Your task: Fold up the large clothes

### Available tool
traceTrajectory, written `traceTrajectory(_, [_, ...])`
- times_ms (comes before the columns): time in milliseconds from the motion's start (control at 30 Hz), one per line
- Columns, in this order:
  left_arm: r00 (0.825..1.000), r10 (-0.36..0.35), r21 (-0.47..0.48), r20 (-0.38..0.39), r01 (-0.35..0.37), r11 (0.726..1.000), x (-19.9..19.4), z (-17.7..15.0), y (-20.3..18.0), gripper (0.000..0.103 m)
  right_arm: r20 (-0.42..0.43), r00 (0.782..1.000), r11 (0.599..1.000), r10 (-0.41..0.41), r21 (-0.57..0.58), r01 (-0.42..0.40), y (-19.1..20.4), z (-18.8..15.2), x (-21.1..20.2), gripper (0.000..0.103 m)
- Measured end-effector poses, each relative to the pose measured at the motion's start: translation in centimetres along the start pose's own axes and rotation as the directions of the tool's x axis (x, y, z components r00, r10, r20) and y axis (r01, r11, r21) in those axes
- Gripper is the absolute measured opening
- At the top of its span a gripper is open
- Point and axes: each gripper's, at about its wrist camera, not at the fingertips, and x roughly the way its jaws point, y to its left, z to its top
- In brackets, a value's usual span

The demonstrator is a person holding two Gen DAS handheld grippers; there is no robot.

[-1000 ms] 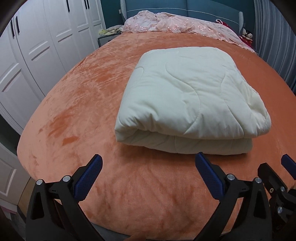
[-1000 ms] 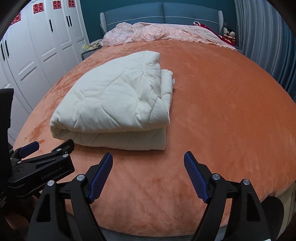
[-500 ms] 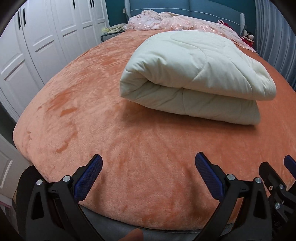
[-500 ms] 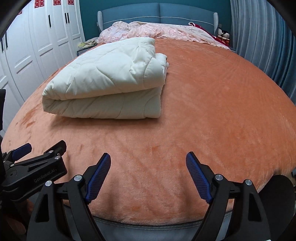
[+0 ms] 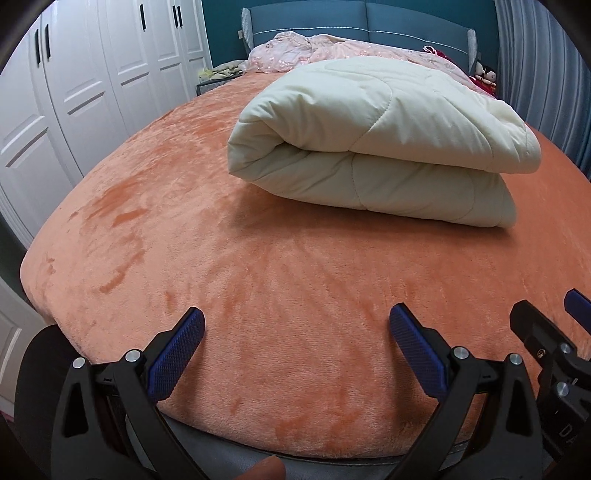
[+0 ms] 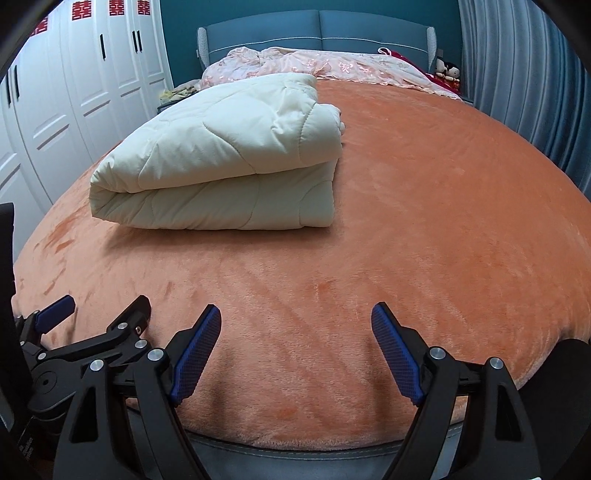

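A cream quilted duvet [image 5: 380,136] lies folded in a thick stack on the orange bed cover [image 5: 258,277]; it also shows in the right wrist view [image 6: 229,166], left of the bed's middle. My left gripper [image 5: 295,325] is open and empty, low over the bed's foot edge, well short of the duvet. My right gripper [image 6: 295,321] is open and empty beside it, also near the foot edge. The right gripper shows at the right edge of the left wrist view [image 5: 546,332], and the left gripper at the left of the right wrist view [image 6: 99,321].
White wardrobe doors [image 5: 74,92] line the left side. A pink bedspread [image 6: 332,62] is bunched against the blue headboard [image 6: 317,26]. Grey-blue curtains [image 6: 524,74] hang at the right. A nightstand [image 5: 218,79] stands at the far left of the bed.
Both grippers have dropped lower and drawn back toward the foot of the bed, so the duvet is seen more from the side. Both stay open and empty.
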Motion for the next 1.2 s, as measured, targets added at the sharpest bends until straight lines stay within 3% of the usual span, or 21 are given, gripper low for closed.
traceTrajectory(367, [0.999, 0.004, -0.027, 0.043, -0.003, 1.000, 0.5, -0.3, 0.3, 0.098, 0.063, 0.997, 0.999, -0.033, -0.010, 0.034, 0.5, -0.3, 0.7, 0.081])
traceTrajectory(1200, [0.998, 0.017, -0.038, 0.058, -0.015, 0.999, 0.2, -0.2, 0.4, 0.097, 0.077, 0.997, 1.000, -0.023, -0.007, 0.023, 0.5, -0.6, 0.8, 0.082])
